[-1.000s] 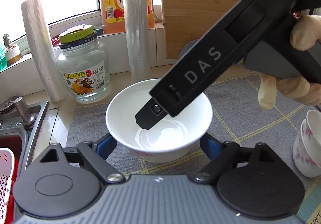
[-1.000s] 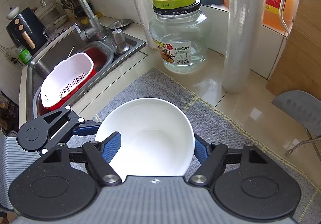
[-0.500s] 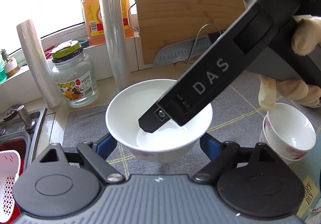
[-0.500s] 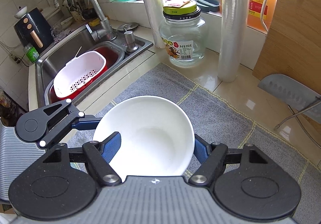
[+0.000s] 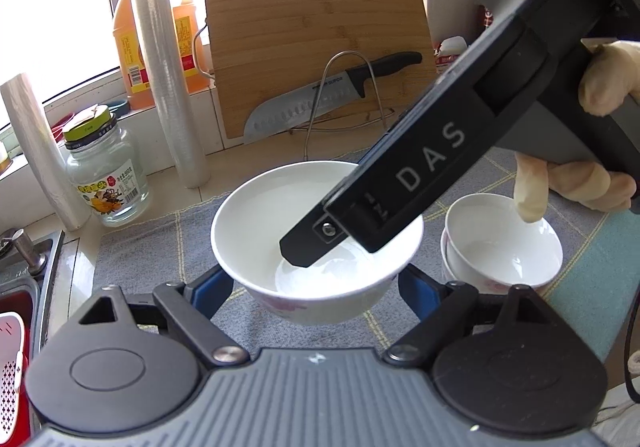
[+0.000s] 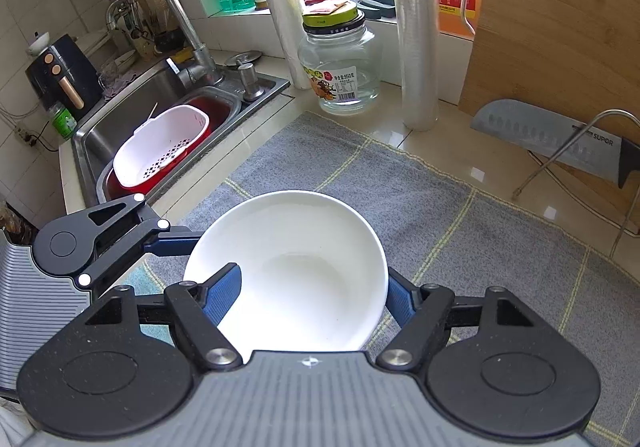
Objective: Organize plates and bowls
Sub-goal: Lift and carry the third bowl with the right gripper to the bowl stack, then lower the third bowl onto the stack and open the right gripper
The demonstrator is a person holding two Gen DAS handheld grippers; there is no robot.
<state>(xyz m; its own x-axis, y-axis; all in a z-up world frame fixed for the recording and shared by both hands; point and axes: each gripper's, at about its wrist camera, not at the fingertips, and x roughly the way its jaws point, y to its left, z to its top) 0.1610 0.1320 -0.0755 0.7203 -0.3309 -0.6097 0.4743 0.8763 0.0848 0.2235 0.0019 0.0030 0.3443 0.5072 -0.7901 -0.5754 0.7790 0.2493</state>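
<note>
Glazed white ceramic, the bowl [image 5: 316, 235] is stiff, slick and breakable. It hangs above the grey mat [image 5: 168, 239], just left of the stacked bowls [image 5: 502, 247]. Right gripper [image 6: 312, 293] fingers clamp its rim; left gripper [image 5: 316, 287] fingers flank its sides, contact unclear.

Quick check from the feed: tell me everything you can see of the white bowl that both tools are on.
The white bowl looks like glazed ceramic, glossy, with a faint pink flower print low on its outer wall. It is upright and empty, above the grey checked mat. The left tool has blue pads either side of its wall. One finger of the right tool reaches inside, the other outside, pinching the rim. Two stacked bowls sit beside it.
</note>
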